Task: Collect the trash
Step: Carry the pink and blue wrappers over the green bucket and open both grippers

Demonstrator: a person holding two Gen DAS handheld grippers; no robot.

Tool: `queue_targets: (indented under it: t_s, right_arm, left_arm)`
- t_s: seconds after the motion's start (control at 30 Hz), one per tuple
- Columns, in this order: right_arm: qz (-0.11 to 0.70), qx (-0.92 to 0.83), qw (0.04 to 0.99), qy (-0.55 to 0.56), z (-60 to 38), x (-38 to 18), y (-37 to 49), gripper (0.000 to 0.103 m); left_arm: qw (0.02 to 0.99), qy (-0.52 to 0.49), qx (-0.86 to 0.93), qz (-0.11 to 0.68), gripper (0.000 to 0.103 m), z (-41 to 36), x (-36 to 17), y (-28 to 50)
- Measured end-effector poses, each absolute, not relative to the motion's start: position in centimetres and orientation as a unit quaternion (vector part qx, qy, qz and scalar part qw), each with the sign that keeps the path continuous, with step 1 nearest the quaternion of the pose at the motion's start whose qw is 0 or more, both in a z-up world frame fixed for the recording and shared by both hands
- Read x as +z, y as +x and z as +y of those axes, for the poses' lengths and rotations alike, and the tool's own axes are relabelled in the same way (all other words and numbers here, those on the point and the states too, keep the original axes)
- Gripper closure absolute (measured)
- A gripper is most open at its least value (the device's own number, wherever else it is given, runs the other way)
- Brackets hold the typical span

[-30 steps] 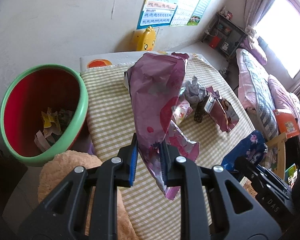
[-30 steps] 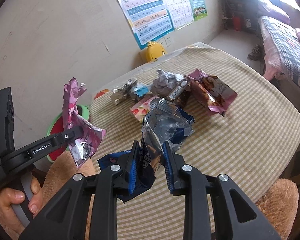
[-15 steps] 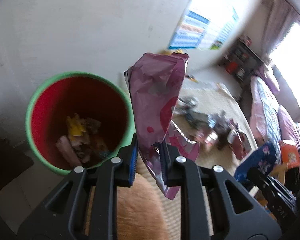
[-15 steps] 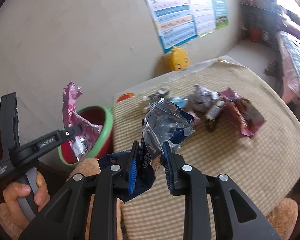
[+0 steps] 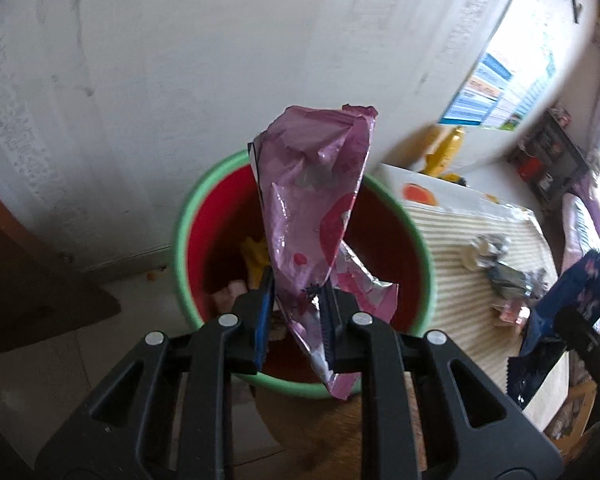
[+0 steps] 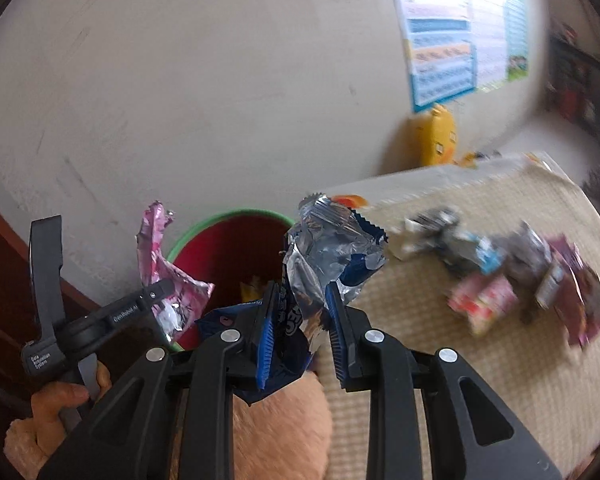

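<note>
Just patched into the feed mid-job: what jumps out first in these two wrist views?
The pink wrapper pinched upright in the left gripper dominates, right in front of the red bin with a green rim, which already holds scraps. The right gripper clamps a crumpled silver-and-blue wrapper beside the same bin. More wrappers lie scattered on the checked tablecloth to the right.

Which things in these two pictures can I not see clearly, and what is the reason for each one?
- Contents of the red bin, left wrist view: mostly hidden behind the pink wrapper and the left gripper.
- Wrappers on the table, right wrist view: motion blur, prints unreadable.
- Wall poster: text blurred and washed out by glare.
- Blue wrapper in the right gripper: its print is crumpled and partly covered by the fingers.
</note>
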State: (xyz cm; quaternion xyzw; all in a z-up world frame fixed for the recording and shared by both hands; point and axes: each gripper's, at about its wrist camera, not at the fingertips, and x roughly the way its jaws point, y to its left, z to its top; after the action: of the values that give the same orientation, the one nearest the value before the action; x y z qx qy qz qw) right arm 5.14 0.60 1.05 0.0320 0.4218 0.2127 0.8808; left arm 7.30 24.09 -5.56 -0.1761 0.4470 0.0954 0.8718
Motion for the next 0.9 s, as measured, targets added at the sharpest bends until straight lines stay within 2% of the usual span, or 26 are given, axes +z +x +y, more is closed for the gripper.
queue_targets:
  t_s: [0.13,0.17,0.2,0.23,0.27,0.3,0.37,0.43,0.53,0.67,0.9]
  right_arm:
    - [0.422,0.229,0.877,0.006,3.7,0.3,6.8,0.079]
    - [0.420,0.233,0.877,0.001,4.5,0.3,7.2,0.079]
    - [0.419,0.237,0.877,-0.001,5.0,0.1,7.4,0.075]
    - [0.419,0.242,0.875,-0.002,5.5,0.1,7.8,0.069]
    - [0.419,0.246,0.874,-0.003,6.0,0.1,8.1,0.050]
    - [0.415,0.249,0.875,-0.002,6.2,0.2,8.2,0.040]
    - [0.407,0.253,0.878,0.000,6.2,0.4,8.2,0.040]
    - [0.406,0.251,0.879,-0.001,5.7,0.5,8.0,0.036]
    - [0.405,0.229,0.885,-0.003,3.1,0.4,7.4,0.032]
    - [0.412,0.142,0.900,0.001,-4.6,-1.0,7.1,0.025]
    - [0.469,-0.044,0.882,0.004,-19.9,-4.2,9.3,0.025]
  left_arm:
    - [0.870,-0.156,0.111,0.455,0.083,25.4,-6.4,8.0]
    - [0.870,-0.154,0.114,0.455,0.077,25.6,-6.4,8.1]
    - [0.870,-0.153,0.117,0.454,0.061,25.9,-6.4,8.3]
    - [0.871,-0.155,0.120,0.451,0.053,26.1,-6.4,8.3]
    - [0.873,-0.161,0.128,0.443,0.045,26.6,-6.3,8.1]
    - [0.873,-0.164,0.132,0.440,0.043,26.7,-6.3,8.0]
    - [0.869,-0.172,0.139,0.442,0.043,27.1,-6.4,7.9]
    - [0.867,-0.174,0.140,0.446,0.043,27.1,-6.5,7.8]
    - [0.866,-0.167,0.139,0.450,0.038,26.6,-6.6,7.5]
    - [0.868,-0.163,0.128,0.451,0.036,25.3,-6.2,7.5]
    - [0.882,-0.156,0.099,0.433,0.033,22.0,-4.4,7.4]
